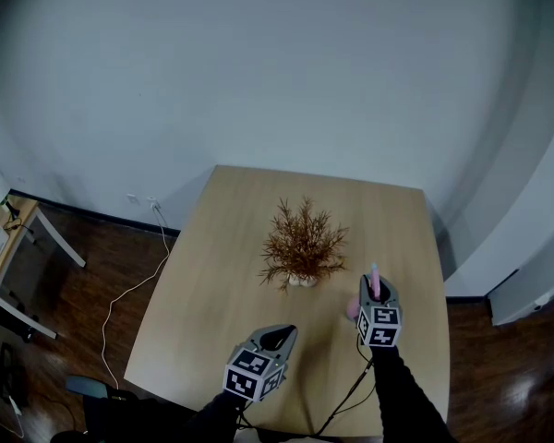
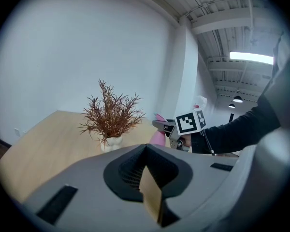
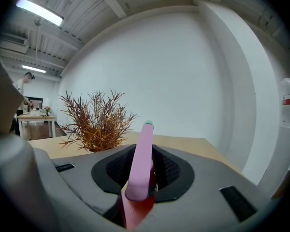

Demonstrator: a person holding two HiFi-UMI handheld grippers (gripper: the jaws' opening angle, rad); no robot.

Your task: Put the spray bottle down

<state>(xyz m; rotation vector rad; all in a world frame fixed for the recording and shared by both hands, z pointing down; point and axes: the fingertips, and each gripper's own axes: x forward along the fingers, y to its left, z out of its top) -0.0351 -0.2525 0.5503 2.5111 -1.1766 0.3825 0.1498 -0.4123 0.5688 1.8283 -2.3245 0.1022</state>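
Your right gripper has its fingers clamped on the pink plastic spray bottle, which rises between them over the light wooden table, near the dried russet plant. Your left gripper's fingers are pressed together, empty.

No readable text or label shows anywhere.

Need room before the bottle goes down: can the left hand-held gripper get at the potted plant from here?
Probably yes. Only bare table lies between the left hand-held gripper and the potted plant; the right hand-held gripper, shut on the pink spray bottle, sits off to the side.
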